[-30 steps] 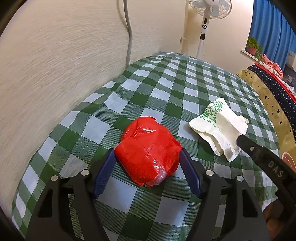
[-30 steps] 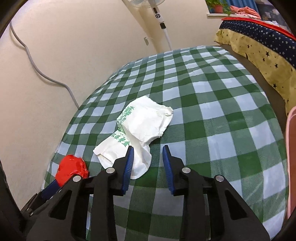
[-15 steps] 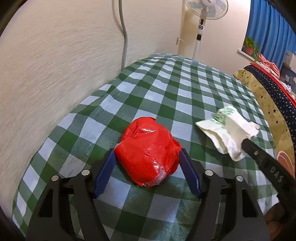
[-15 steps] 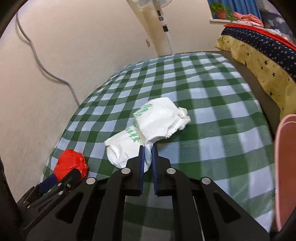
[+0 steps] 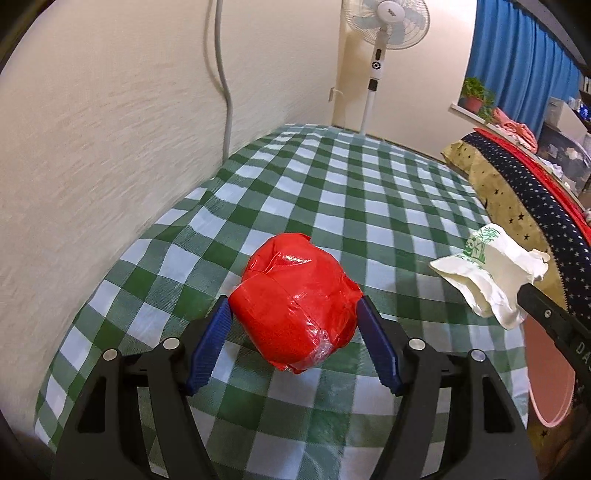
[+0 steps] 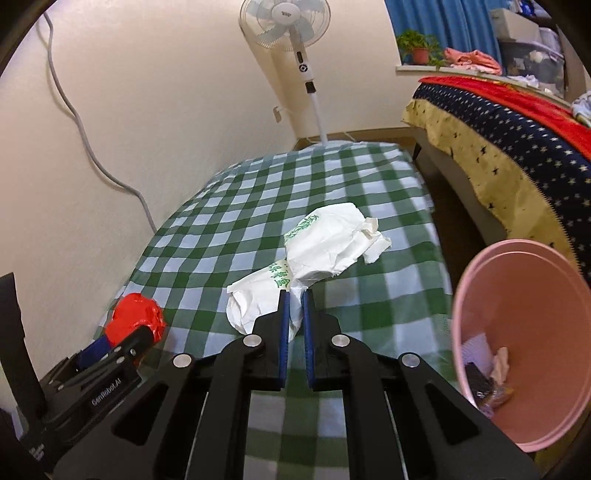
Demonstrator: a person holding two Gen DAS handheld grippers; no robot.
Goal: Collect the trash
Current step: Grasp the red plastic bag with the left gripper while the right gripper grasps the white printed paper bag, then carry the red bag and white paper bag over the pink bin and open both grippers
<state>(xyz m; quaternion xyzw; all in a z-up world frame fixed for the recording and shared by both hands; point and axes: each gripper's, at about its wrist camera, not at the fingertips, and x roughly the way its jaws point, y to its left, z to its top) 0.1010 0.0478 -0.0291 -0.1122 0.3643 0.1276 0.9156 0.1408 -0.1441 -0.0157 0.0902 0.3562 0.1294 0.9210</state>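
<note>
My left gripper (image 5: 293, 328) is shut on a crumpled red plastic wrapper (image 5: 295, 299), held a little above the green-checked tablecloth (image 5: 332, 192). The red wrapper also shows in the right wrist view (image 6: 136, 321). My right gripper (image 6: 294, 295) is shut on a crumpled white paper bag with green print (image 6: 317, 251), lifted off the table. The bag also shows in the left wrist view (image 5: 491, 273). A pink bin (image 6: 517, 332) with some trash inside stands at the right, below the table edge.
A wall (image 5: 92, 147) with a grey cable runs along the table's left side. A standing fan (image 6: 295, 33) is beyond the far end. A bed with a star-patterned cover (image 6: 517, 129) lies to the right across a narrow gap.
My right gripper closed on the white bag and lifted it, and the pink bin came into view. My left gripper raised the red wrapper.
</note>
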